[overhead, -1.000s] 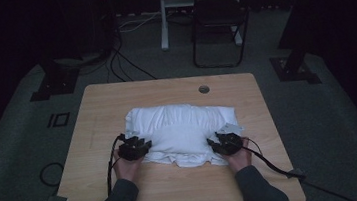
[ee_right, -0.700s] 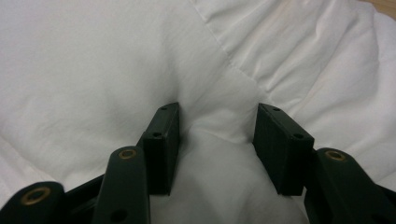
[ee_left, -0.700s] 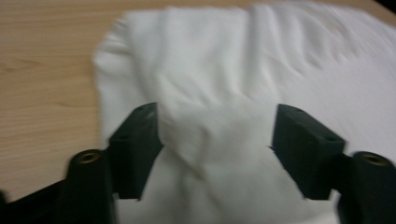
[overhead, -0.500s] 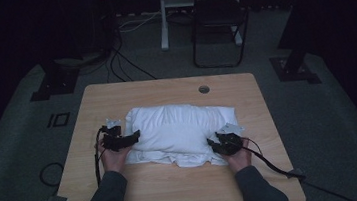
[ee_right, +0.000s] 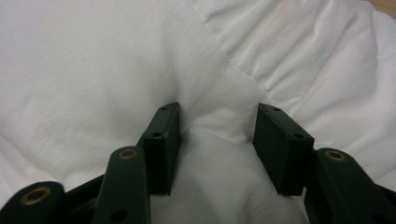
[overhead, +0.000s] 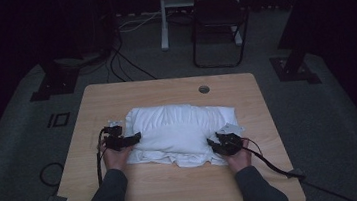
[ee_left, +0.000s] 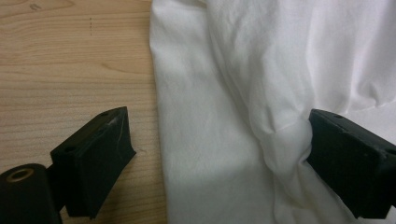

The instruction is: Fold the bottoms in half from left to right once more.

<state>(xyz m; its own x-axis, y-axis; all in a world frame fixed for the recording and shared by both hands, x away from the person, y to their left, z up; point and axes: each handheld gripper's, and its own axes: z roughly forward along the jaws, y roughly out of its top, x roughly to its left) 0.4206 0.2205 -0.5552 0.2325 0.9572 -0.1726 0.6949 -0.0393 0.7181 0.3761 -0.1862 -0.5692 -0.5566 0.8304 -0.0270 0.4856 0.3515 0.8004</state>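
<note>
Person's forearms: enter from the bottom edge of the high view, cut off at the elbows; dark sleeves hard to separate from the dim surroundings.
Left gripper (overhead: 129,139): at the pillow's left end. Its jaws have just been opening and stand wide apart. In the left gripper view one jaw lies over bare wood and the other touches a bulge of white fabric; the cloth between them is not pinched.
Right gripper (overhead: 215,146): at the pillow's near right corner. In the right gripper view its jaws stand about half apart with a hump of white fabric bunched between them, both pads pressing into the cloth.
Pillow (overhead: 179,128): white, in a loose wrinkled case, lying flat at the middle of the table. Long axis runs left to right across the table; the near edge is rumpled, with case fabric spilling toward the person. Which end is the case's open one cannot be told.
Table (overhead: 165,89): light wood, with a round cable hole (overhead: 204,89) near the far edge.
Chair (overhead: 219,31): dark, on the floor beyond the table, barely readable in the gloom.
</note>
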